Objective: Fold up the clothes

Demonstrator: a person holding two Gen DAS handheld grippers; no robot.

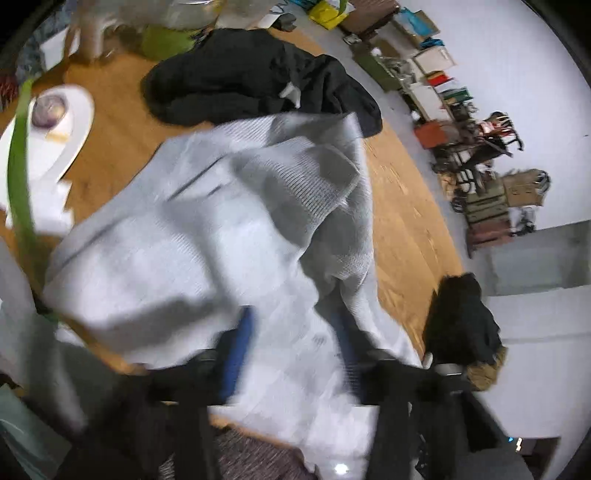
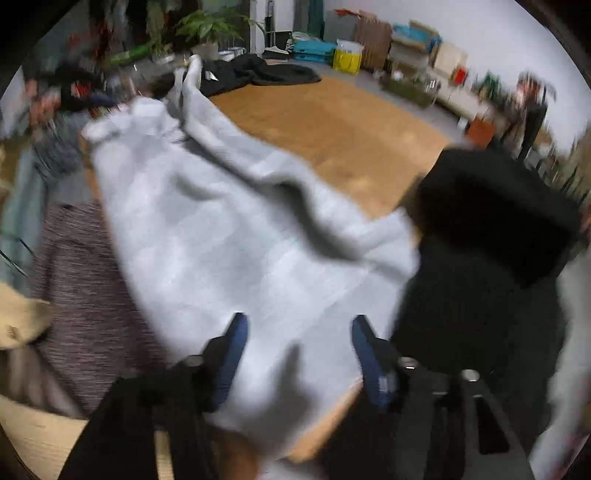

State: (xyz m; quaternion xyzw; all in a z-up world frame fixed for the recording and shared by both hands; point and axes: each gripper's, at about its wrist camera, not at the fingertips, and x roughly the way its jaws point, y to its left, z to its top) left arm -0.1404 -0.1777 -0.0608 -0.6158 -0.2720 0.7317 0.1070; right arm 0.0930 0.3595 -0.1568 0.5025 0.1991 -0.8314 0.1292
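A wooden tabletop (image 1: 402, 206) is spreading brown across both views. At its left edge in the left wrist view a white dish (image 1: 62, 147) is sitting, with a purplish round thing (image 1: 50, 110) resting on it, and a long green leaf (image 1: 20, 177) is crossing in front. White papers (image 1: 51, 206) are lying just beside the dish. Boxes and clutter (image 1: 436, 74) are lining the pale floor by the wall. In the right wrist view a leafy potted plant (image 2: 207, 29) is standing beyond the table's far end, a yellow bag (image 2: 347, 57) is sitting among boxes, and an orange box (image 2: 480, 131) is standing near the right.
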